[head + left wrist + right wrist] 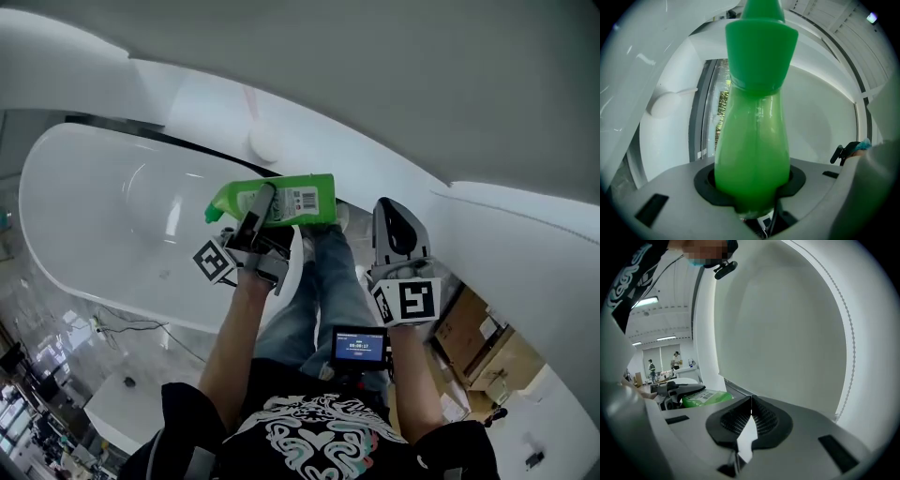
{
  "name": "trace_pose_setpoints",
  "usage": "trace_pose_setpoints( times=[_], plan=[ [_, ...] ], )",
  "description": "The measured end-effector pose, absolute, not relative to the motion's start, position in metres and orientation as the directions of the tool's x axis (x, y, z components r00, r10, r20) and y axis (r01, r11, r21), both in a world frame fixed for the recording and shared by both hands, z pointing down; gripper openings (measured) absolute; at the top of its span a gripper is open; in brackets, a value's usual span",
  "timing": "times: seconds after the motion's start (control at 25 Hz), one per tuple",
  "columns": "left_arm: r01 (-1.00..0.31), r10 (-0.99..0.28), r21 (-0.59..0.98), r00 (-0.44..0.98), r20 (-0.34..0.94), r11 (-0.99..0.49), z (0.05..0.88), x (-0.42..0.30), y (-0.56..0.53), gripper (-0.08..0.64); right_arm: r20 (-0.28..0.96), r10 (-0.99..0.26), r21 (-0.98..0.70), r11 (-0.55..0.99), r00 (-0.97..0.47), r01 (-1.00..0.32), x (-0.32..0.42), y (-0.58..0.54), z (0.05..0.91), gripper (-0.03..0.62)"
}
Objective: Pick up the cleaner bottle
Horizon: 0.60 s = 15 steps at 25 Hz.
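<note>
- Left gripper (260, 206): jaws pinching the cleaner bottle (289, 196) across its body. In the left gripper view the green body fills the gap between the dark pads, pressed on both sides.
- Bottle is off any surface and lies roughly level in the grip. Its green cap (217, 209) points to the picture's left and its barcode label faces up.
- In the head view, the bottle sits just past the near rim of the white bathtub (98, 211), above the person's jeans (323, 291). The cap end reaches toward the tub basin.
- The grip falls partway along the body. The cap end sticks out beyond the jaws, and the base end runs out to the picture's right.
- Right gripper (397, 228): jaws pressed together with nothing between them.
- It is held to the right of the bottle, near it and not touching.
- The right gripper view shows the bottle low at the left, under the left gripper's jaw.
</note>
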State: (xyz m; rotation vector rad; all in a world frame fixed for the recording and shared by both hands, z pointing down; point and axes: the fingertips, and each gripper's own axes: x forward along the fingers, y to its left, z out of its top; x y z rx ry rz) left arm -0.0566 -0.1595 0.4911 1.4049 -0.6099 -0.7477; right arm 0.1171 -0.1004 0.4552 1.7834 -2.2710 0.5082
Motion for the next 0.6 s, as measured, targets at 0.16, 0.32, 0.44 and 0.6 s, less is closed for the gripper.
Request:
trace_pose_setpoints(
  times=[0.16,0.32,0.44,0.6],
  plan=[
    [0.052,-0.76,0.998,0.647,-0.068,-0.045,0.489,-0.054,-0.156,0.192,0.311,-0.916,-0.149,0.216,-0.253,-0.965,0.122,-0.098,0.468,0.026],
    [0.049,-0.743,0.996,0.663,-0.084,-0.069,0.482,-0.053,-0.16,0.192,0.292,-0.923,-0.142,0.218,-0.252,-0.965,0.121,-0.103,0.471,0.026],
    [0.045,-0.743,0.998,0.666,-0.067,-0.05,0.483,-0.053,-0.159,0.192,0.302,-0.924,-0.147,0.197,-0.234,-0.969,0.122,-0.101,0.474,0.026],
    [0.066,-0.742,0.998,0.668,-0.058,-0.019,0.496,-0.053,-0.158,0.192,0.322,-0.925,-0.149,0.162,-0.202,-0.976,0.127,-0.099,0.489,0.026]
  ],
)
